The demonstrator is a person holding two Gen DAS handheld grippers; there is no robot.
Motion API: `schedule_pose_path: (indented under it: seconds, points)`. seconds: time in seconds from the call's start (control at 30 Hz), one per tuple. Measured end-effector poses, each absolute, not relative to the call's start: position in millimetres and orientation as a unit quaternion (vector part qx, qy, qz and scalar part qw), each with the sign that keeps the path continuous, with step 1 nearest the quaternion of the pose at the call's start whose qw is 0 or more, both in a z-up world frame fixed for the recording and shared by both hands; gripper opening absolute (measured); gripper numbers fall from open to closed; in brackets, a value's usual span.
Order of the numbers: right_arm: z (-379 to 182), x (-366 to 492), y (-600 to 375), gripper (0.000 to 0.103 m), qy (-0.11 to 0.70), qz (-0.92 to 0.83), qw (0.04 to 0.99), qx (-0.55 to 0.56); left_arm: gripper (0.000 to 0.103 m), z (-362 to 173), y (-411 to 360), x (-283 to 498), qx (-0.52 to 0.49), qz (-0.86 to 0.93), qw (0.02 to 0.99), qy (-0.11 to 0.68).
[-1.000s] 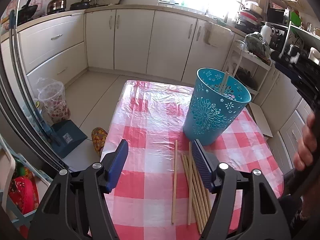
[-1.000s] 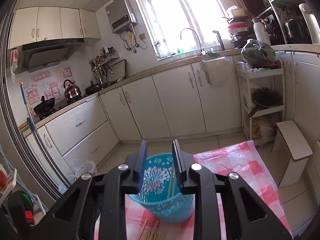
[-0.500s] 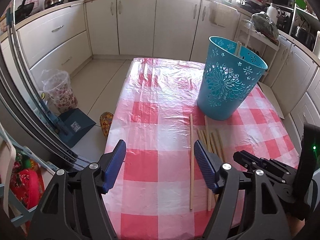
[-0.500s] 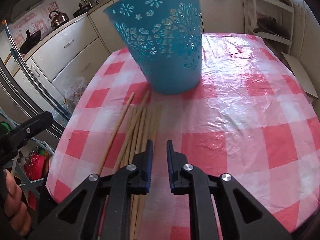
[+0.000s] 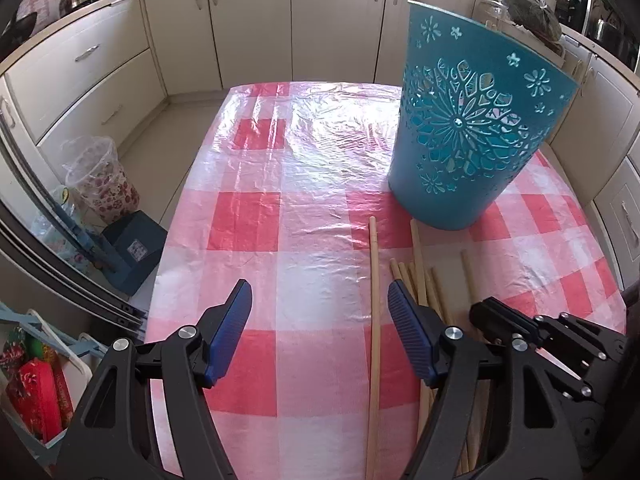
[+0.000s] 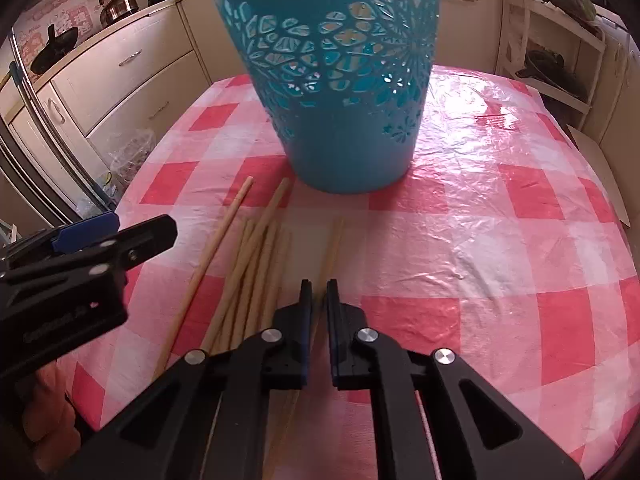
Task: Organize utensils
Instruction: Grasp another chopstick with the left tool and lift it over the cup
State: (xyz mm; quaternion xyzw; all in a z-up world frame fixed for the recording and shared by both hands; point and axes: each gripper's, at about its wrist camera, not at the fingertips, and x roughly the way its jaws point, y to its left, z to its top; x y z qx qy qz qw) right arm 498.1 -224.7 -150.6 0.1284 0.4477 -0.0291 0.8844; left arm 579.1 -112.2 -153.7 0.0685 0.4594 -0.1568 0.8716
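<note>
While R tongs (image 6: 318, 292) clamp chopstick (image 6: 333, 248) | L tongs (image 5: 320, 320) wide, empty

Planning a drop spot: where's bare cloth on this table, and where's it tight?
Free: the cloth left of the lone chopstick up to the far edge, and right of the basket. Tight: the chopstick bunch in front of the basket, with the left gripper and right gripper over it.
</note>
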Motion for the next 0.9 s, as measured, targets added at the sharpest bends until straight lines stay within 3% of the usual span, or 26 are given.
schedule_pose_path:
  seconds: [0.47, 0.57, 0.63, 0.8, 0.9]
  points:
    - [-152, 487, -247, 0.008, 0.437, -0.025, 0.883, 0.172, 0.065, -178, -155, 620, 0.110, -0.141, 0.861, 0.476]
    - [-152, 488, -247, 0.008, 0.435, -0.025, 0.884, 0.168, 0.048, -180, -152, 621, 0.101, -0.154, 0.857, 0.481]
    - [-152, 488, -247, 0.008, 0.434, -0.026, 0.885, 0.168, 0.022, -178, -150, 618, 0.098, -0.168, 0.854, 0.482]
    - [-152, 488, -248, 0.008, 0.431, -0.026, 0.885, 0.172, 0.008, -176, -134, 612, 0.080, -0.188, 0.844, 0.496]
    - [-152, 488, -249, 0.008, 0.433, -0.024, 0.884, 0.174, 0.007, -175, -125, 610, 0.074, -0.198, 0.835, 0.508]
